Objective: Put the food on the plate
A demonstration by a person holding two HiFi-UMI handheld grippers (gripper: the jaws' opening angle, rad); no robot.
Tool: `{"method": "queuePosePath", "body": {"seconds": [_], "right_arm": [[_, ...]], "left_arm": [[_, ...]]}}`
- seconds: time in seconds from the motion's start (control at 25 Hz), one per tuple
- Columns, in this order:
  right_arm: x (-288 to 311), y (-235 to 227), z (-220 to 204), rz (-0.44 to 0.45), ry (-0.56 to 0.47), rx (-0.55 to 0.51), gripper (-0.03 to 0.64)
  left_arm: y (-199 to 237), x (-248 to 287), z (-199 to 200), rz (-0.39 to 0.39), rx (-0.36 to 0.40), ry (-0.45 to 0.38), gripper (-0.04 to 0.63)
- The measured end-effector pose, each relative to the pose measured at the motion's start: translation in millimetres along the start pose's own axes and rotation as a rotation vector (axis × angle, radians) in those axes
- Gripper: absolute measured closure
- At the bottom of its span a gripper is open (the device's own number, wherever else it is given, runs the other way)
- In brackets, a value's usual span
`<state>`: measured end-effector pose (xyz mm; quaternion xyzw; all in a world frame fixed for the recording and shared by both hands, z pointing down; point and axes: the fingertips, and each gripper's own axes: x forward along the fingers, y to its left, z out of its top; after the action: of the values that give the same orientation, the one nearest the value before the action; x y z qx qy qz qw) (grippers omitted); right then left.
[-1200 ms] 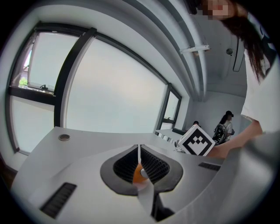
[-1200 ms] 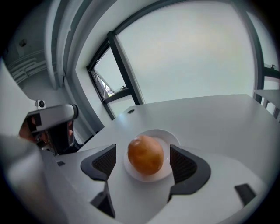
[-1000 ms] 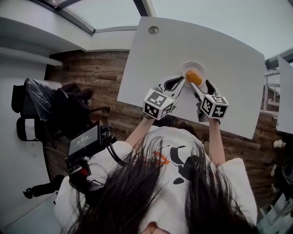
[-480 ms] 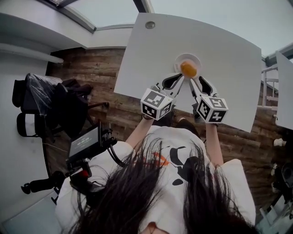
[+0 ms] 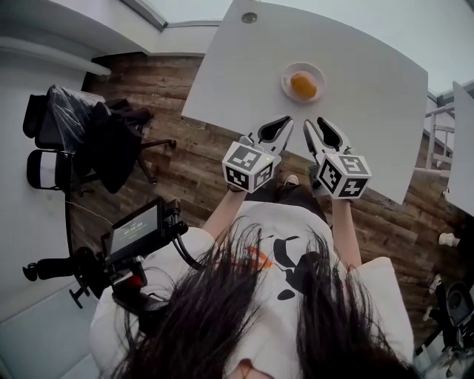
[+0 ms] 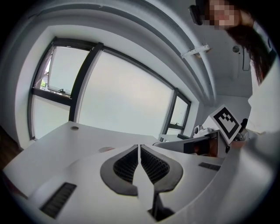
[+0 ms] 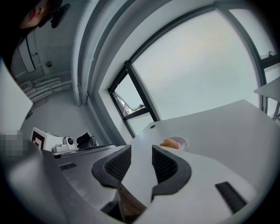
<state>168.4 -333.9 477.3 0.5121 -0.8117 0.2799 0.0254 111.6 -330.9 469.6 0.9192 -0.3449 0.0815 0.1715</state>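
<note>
An orange piece of food (image 5: 303, 85) lies on a small white plate (image 5: 285, 76) on the white table (image 5: 370, 111). Both grippers are held back from the plate, near the table's front edge. The left gripper (image 5: 286, 121) is shut, its pads touching with nothing between them (image 6: 138, 151). The right gripper (image 5: 312, 123) has closed its jaws on nothing. In the right gripper view (image 7: 141, 154) the food (image 7: 170, 143) on the plate (image 7: 183, 141) shows just beyond its tips. In the left gripper view, the plate (image 6: 106, 149) is only a faint edge over the jaw.
A round cable hole (image 5: 249, 17) sits at the table's far corner. Black office chairs (image 5: 89, 141) stand on the wooden floor to the left. A rig with a small screen (image 5: 137, 229) hangs at the person's left side. Another table edge (image 5: 463, 141) shows at the right.
Both grippers have drawn back from the plate toward the person. The right gripper let go of the food, which stays on the plate, and its jaws closed.
</note>
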Motion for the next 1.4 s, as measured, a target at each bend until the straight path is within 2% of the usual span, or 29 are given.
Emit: {"method": "queuePosePath", "body": {"seconds": [0.24, 0.6, 0.92, 1.16, 1.4], "right_arm": [[-20, 28, -10, 0.025, 0.009, 0.013, 0.46], [-15, 15, -25, 0.004, -0.004, 0.077, 0.46], [-23, -1, -32, -0.054, -0.04, 0.102, 0.46], [-8, 88, -47, -0.131, -0.108, 0.115, 0.46], [-21, 132, -61, -0.201, -0.174, 0.125, 0.46]], "left_arm": [[-14, -38, 4, 0.036, 0.002, -0.019, 0.591], [-14, -43, -16, 0.023, 0.015, 0.029, 0.59], [-20, -46, -23, -0.014, 0.04, 0.044, 0.589], [21, -126, -12, -0.097, 0.069, 0.009, 0.589], [23, -169, -21, -0.193, 0.107, 0.016, 0.59]]}}
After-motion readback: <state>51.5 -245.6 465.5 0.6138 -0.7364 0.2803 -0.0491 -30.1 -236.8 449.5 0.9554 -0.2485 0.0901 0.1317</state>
